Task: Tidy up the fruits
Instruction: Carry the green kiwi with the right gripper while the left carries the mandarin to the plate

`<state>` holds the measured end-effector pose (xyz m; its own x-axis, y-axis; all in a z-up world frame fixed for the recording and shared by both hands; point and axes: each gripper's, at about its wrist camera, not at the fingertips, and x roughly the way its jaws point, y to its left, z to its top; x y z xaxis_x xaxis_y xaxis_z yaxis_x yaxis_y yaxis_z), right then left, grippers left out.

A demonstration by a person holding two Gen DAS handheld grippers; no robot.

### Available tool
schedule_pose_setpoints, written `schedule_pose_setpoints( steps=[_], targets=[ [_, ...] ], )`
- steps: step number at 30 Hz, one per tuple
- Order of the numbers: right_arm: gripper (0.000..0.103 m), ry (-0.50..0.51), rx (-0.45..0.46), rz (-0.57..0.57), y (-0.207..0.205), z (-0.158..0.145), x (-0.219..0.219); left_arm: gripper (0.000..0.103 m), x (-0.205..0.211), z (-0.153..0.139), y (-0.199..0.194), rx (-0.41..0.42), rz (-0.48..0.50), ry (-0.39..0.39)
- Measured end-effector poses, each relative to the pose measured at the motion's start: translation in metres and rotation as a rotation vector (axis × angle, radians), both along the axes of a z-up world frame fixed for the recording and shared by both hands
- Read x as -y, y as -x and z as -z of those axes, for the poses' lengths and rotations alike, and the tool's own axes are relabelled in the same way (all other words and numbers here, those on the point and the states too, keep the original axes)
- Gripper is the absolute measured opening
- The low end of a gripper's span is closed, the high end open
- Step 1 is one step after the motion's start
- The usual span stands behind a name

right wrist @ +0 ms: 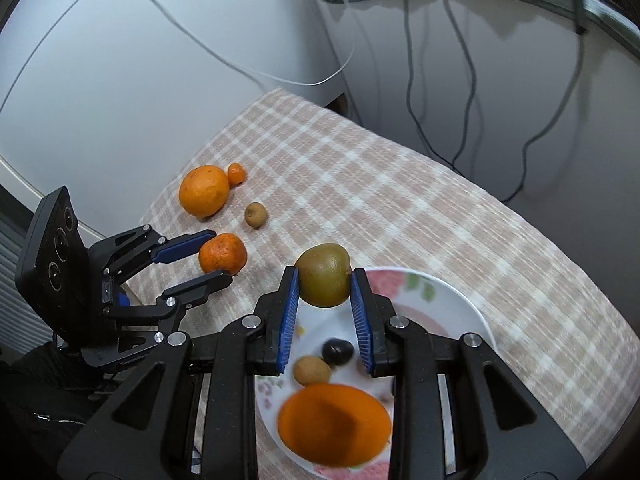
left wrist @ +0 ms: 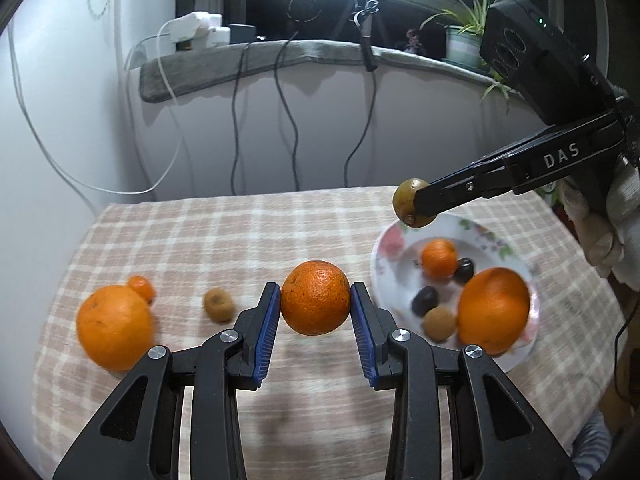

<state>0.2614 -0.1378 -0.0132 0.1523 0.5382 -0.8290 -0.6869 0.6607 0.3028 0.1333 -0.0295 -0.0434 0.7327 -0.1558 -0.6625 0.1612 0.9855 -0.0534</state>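
Right wrist view showed the right claw (right wrist: 325, 276) gripping a kiwi (right wrist: 325, 274) above the plate (right wrist: 460, 304); lowering before release seemed wise. Left claw (left wrist: 316, 304) gripped an orange (left wrist: 316, 298).

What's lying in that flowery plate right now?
The plate holds a big orange, a smaller orange, two dark fruits and a small brown fruit. Anything behind the big orange is hidden.

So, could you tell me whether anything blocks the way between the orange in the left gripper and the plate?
Nothing visible does. The orange is clamped in the left gripper, and only bare checked cloth separates it from the plate. The right gripper holds a kiwi above the plate's rim.
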Motion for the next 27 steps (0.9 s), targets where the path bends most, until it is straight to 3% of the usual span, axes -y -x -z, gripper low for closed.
schedule_pose_setpoints(
  steps=[27],
  targets=[
    [0.027, -0.005, 0.011, 0.189, 0.011, 0.010, 0.097, 0.034, 0.048, 0.000, -0.006, -0.016, 0.083, 0.036]
  ],
)
